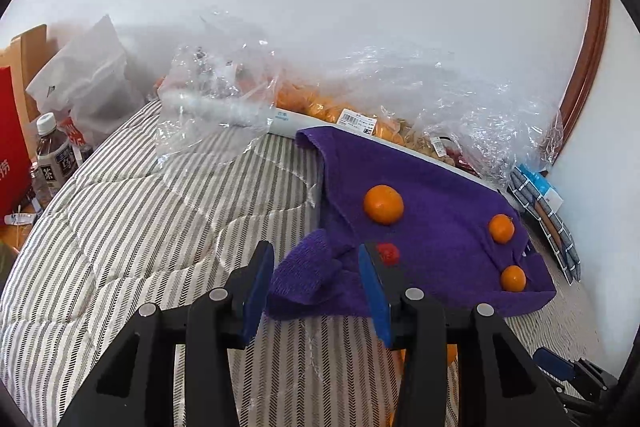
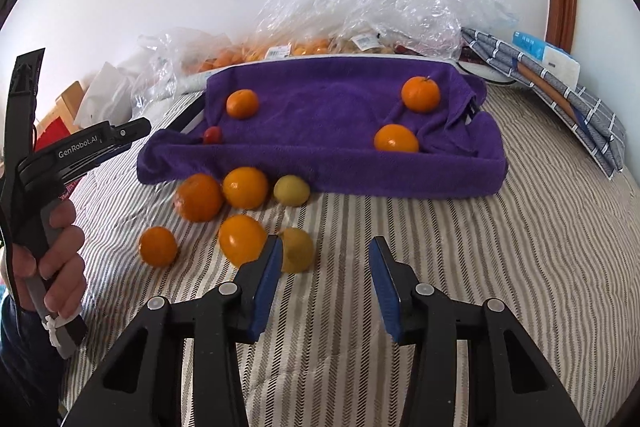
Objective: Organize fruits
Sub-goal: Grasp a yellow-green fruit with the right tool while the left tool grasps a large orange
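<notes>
A purple towel (image 2: 328, 131) (image 1: 436, 227) covers a tray on the striped bedspread. On it lie three oranges (image 2: 242, 103) (image 2: 420, 94) (image 2: 396, 139) and a small red fruit (image 2: 212, 135) (image 1: 388, 253). In front of it on the bedspread lie several oranges (image 2: 245, 187) (image 2: 198, 197) and two yellow lemons (image 2: 291, 190) (image 2: 298, 250). My left gripper (image 1: 316, 279) is open and empty over the towel's near left corner; it also shows in the right wrist view (image 2: 132, 131). My right gripper (image 2: 324, 263) is open and empty, above the bedspread beside the near lemon.
Clear plastic bags (image 2: 380, 3) with packed fruit lie behind the towel against the white wall. A folded checked cloth (image 2: 560, 99) lies at the right. Bottles (image 1: 52, 155), a red box (image 1: 12, 131) and a white bag (image 1: 88, 83) stand left of the bed.
</notes>
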### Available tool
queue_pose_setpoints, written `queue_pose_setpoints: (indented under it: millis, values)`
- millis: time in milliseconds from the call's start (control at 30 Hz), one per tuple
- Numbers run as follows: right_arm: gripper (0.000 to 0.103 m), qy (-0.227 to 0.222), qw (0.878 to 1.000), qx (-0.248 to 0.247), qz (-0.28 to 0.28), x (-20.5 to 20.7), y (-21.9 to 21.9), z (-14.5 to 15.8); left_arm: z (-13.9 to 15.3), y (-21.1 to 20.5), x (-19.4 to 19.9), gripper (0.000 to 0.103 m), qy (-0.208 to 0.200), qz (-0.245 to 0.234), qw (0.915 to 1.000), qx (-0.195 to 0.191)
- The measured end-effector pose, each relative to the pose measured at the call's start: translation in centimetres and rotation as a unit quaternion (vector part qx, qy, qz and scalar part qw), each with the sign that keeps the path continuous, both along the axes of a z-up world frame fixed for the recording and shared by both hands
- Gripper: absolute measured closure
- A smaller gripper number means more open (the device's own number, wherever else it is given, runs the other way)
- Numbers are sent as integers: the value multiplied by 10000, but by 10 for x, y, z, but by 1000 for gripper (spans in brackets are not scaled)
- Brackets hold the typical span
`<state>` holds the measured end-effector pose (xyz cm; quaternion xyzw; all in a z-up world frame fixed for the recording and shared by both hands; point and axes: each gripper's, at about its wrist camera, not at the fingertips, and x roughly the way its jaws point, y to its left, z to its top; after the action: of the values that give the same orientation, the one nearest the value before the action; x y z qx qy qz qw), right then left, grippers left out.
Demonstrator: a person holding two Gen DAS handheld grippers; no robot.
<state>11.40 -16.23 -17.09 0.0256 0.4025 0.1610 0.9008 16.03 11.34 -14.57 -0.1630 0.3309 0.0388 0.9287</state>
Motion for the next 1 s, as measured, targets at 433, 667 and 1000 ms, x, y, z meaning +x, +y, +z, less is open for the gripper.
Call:
queue_pose_setpoints:
  millis: [433,667,1000]
  values:
    - [75,277,9990,-283,192,21,23,-16,-6,-10,-1,61,213,-478,9984,-204]
    - [75,79,9995,-279,-129,17,-5,-11,-10,-38,-3,61,368,-1562,9852,-599]
    - [75,26,9990,-176,-412,15,-43,-11,-23,-66,3,57,788,-1987,9761,-404]
